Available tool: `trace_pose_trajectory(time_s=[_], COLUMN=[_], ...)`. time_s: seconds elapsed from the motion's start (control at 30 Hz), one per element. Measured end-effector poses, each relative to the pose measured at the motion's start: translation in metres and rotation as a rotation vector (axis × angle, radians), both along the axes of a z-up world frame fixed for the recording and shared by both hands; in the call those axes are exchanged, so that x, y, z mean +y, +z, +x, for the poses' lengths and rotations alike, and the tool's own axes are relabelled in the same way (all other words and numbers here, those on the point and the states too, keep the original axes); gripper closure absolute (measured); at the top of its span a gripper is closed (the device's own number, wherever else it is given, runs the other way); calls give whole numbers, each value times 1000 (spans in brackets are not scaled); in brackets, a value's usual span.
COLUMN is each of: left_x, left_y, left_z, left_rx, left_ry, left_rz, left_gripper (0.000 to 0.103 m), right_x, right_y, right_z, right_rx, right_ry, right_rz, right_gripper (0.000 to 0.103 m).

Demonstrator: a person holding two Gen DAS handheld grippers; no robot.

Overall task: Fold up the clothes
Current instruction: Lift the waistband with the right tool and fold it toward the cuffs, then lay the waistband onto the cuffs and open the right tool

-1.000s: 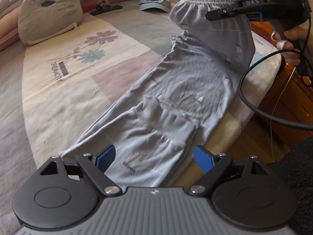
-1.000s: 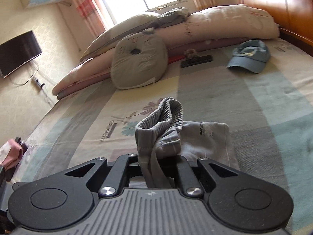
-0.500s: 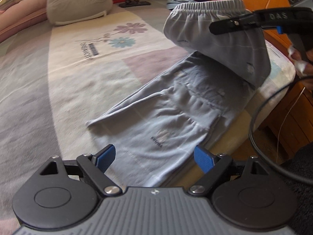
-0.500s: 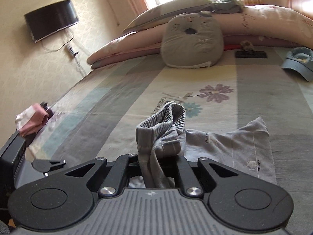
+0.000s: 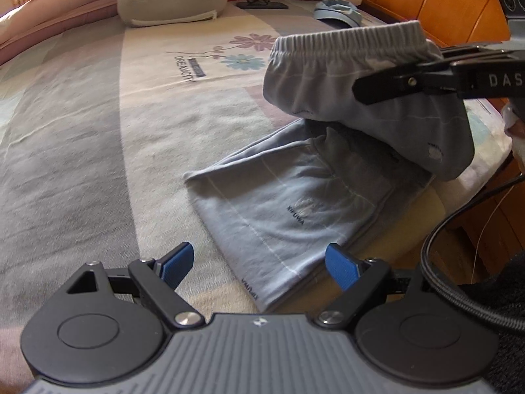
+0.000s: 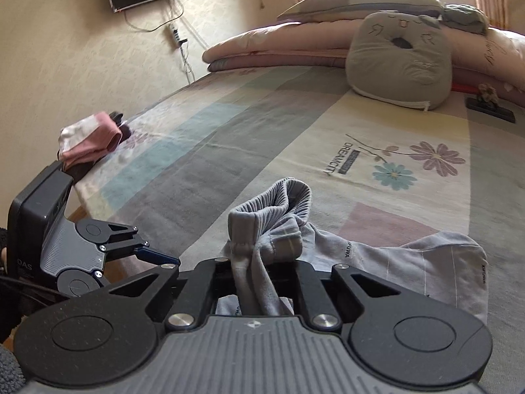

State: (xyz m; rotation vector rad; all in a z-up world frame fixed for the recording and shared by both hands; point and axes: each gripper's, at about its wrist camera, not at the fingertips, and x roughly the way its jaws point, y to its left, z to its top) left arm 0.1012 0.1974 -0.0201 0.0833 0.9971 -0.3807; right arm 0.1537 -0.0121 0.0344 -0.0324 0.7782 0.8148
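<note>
While lifted by waistband over bed (image 5: pixel 82 138) | right tongs (image 6: pixel 262 282) clamped on trousers (image 5: pixel 288 203), legs flat near bed edge | left tongs (image 5: pixel 259 262) wide, holding nothing | risk: bunched grip slipping, skewed fold, hem sliding off edge

- Trousers (image 5: pixel 288 203): pale grey-blue, thin white lines
- Bedsheet (image 6: pixel 229 138): grey, cream, teal blocks; purple and blue flowers
- Cap (image 5: pixel 338 11): blue
- Gripper pads (image 5: pixel 341 266): blue

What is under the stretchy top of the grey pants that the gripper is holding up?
Under the lifted elastic waistband lie the light grey pants' own legs, flat on the patchwork bedsheet. The right gripper pinches the waistband. The sheet beneath the legs is covered.
</note>
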Motion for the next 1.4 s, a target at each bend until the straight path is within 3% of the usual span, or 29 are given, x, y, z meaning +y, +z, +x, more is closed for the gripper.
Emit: trace_pose_trajectory(time_s=[0.37,0.53,0.63,0.8,0.87,0.93,1.0,1.13,1.33,1.4], left_x=[17,26,31,39,40,41,42,44,40,32], left_y=[-7,-11,-14,-18,-18,-18,-19,-16,-1,1], left_z=[-14,-19,-22,-27,-28,-30,-31,-33,-20,-9], left_rx=[16,26,32,41,42,42,43,34,-27,-47], left_ry=[97,139,163,202,209,217,225,238,208,186], left_rz=[-9,-15,-19,-24,-24,-23,-22,-21,-12,18], left_gripper=[16,16,16,16,16,16,16,16,15,15], right_x=[56,81,88,96,97,96,91,76,21,-2], right_y=[-11,-35,-43,-49,-49,-47,-41,-30,-22,-26], right_z=[-4,-4,-7,-7,-5,-3,1,14,26,23], right_rx=[-73,-59,-40,-15,3,52,125,203,149,82], right_ry=[156,216,245,280,291,309,335,301,110,34], right_rz=[-159,-246,-255,-265,-265,-231,-133,-2,-24,-118], right_gripper=[91,85,79,77,72,48,43,42,39,39])
